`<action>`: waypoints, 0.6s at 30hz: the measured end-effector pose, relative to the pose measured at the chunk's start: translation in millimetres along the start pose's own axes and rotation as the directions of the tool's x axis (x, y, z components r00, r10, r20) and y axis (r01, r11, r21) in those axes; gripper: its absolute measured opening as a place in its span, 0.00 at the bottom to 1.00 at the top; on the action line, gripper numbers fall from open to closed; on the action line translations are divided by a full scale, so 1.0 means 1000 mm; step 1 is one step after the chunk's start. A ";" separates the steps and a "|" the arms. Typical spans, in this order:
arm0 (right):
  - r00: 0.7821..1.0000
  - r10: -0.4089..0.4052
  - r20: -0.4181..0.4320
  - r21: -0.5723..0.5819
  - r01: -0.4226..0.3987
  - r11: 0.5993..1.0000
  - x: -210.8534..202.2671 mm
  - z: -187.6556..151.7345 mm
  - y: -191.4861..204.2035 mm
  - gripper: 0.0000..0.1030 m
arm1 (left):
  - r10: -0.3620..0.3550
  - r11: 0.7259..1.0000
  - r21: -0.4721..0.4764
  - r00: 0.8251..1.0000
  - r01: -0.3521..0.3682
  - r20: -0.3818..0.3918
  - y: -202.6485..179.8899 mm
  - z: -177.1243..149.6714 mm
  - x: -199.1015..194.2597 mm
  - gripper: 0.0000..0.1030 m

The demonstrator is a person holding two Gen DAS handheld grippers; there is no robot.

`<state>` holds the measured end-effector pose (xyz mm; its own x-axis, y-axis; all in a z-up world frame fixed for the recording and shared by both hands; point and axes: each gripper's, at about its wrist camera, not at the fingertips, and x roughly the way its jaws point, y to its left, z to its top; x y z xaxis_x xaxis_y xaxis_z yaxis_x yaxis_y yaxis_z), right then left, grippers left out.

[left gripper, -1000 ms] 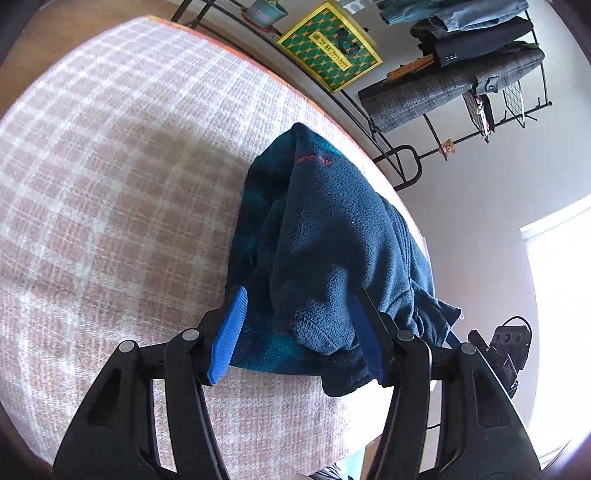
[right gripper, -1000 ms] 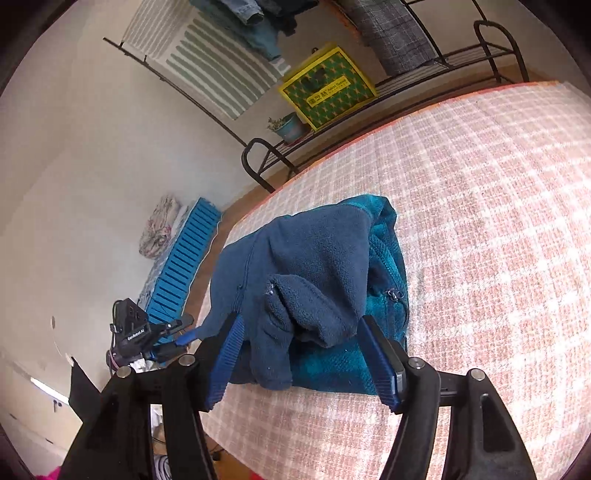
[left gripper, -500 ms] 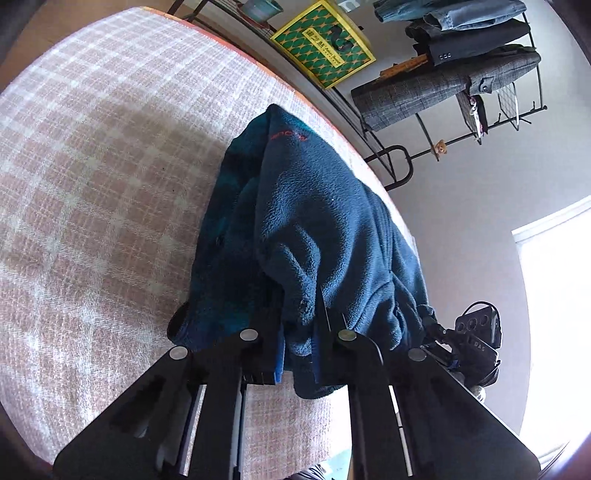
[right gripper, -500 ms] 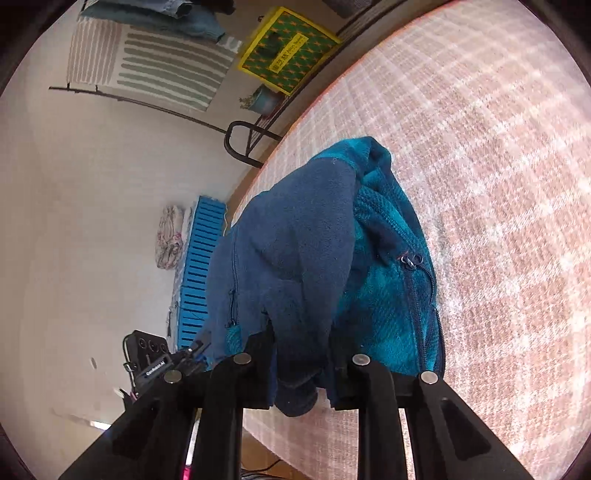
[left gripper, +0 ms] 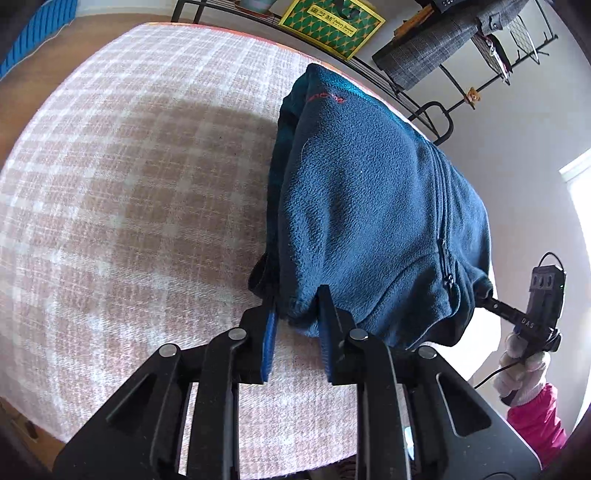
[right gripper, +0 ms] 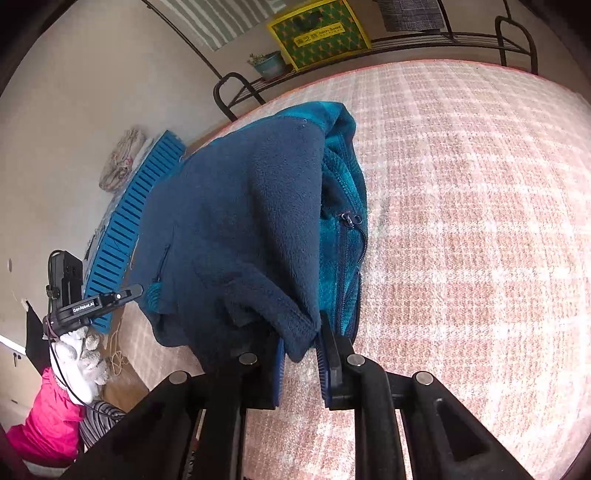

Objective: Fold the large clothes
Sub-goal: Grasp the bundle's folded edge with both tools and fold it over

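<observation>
A dark blue fleece jacket (left gripper: 369, 206) with a teal lining lies folded over itself on the pink checked table cloth (left gripper: 129, 206). My left gripper (left gripper: 297, 302) is shut on the jacket's near hem and holds it raised above the cloth. My right gripper (right gripper: 300, 341) is shut on the opposite corner of the same hem of the jacket (right gripper: 240, 221), also lifted. Each gripper shows in the other's view: the right one (left gripper: 487, 301) at the jacket's far side, the left one (right gripper: 125, 293) likewise.
A black metal rack (left gripper: 424, 51) with a yellow-green box (left gripper: 332, 22) and hanging clothes stands behind the table. A blue slatted panel (right gripper: 136, 221) lies on the floor to the left of the table. The table edge (left gripper: 406, 114) runs close behind the jacket.
Both grippers were open around the hem a second ago, then closed on it. They have since lifted the hem, and the top layer now hangs smoother.
</observation>
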<state>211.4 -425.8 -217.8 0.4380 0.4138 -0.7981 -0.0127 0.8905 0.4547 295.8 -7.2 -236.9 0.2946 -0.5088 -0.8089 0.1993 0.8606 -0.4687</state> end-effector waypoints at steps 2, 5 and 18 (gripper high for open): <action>1.000 -0.005 0.017 -0.018 0.006 1.000 -0.020 0.000 0.001 0.29 | 0.023 0.999 0.033 0.999 -0.025 0.036 -0.001 -0.003 -0.018 0.27; 0.994 0.049 0.099 0.003 -0.050 0.999 -0.048 0.009 -0.002 0.41 | 0.021 0.999 0.039 0.995 -0.024 0.093 -0.001 -0.001 -0.041 0.27; 0.998 0.047 0.044 0.009 -0.048 0.999 -0.005 0.025 0.004 0.04 | -0.044 0.995 0.095 0.985 0.028 0.166 -0.054 0.038 -0.043 0.27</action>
<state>231.9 -428.6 -202.0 0.4764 0.4466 -0.7574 -0.0255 0.8681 0.4958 307.9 -32.5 -163.2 0.4363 -0.5426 -0.7178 0.2956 0.8399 -0.4552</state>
